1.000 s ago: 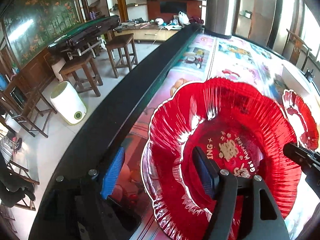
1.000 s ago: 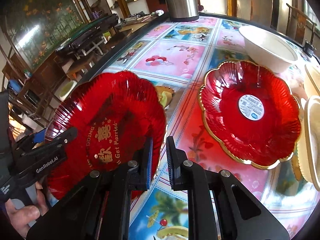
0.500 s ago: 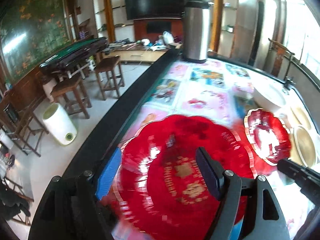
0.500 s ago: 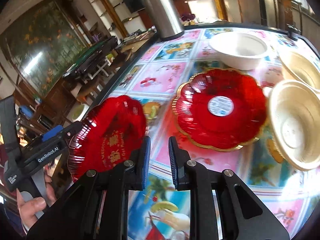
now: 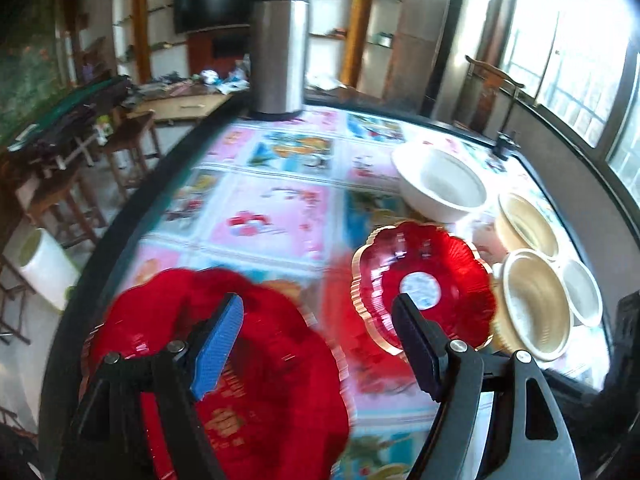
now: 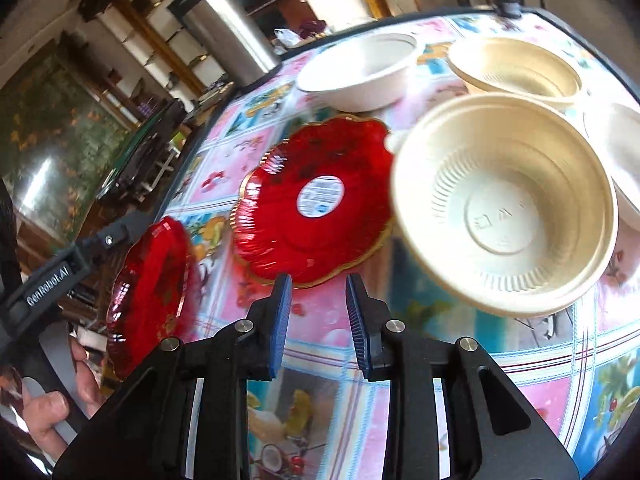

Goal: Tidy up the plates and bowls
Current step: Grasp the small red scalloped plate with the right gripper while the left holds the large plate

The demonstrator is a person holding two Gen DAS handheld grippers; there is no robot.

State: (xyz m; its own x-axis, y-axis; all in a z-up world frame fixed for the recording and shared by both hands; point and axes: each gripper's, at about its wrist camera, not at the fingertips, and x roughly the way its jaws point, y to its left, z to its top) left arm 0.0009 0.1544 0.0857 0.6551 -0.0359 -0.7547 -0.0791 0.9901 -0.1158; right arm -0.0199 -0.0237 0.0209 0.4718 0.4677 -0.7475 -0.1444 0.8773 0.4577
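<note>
The fingers (image 6: pixel 280 320) of the right gripper (image 6: pixel 319 280) stand a narrow gap apart with only the patterned table (image 6: pixel 540 380) showing between them. A second ago they were closed on the near rim of the lettered red plate (image 6: pixel 148 288); the jaws have just been opening, and that plate is now well off to their left. This gripper now points at the near edge of the sticker-marked red plate (image 6: pixel 312 216), which lies flat on the table, just beside a stack of cream bowls (image 6: pixel 504 204). A white bowl (image 6: pixel 356 72) sits behind it.

The left gripper (image 5: pixel 318 304) has its jaws wide, and they too have just been opening. Earlier its right-side finger sat over the middle of the lettered plate and its left-side finger at the plate's outer rim. Now the plate shows blurred under the left-side finger only, and the other finger stands over the sticker-marked plate farther back. In the right wrist view the lettered plate is tilted steeply at the table's left edge, with the left gripper at its upper rim and a hand (image 6: pixel 52 412) below. I cannot tell whether the pads press on it.
</note>
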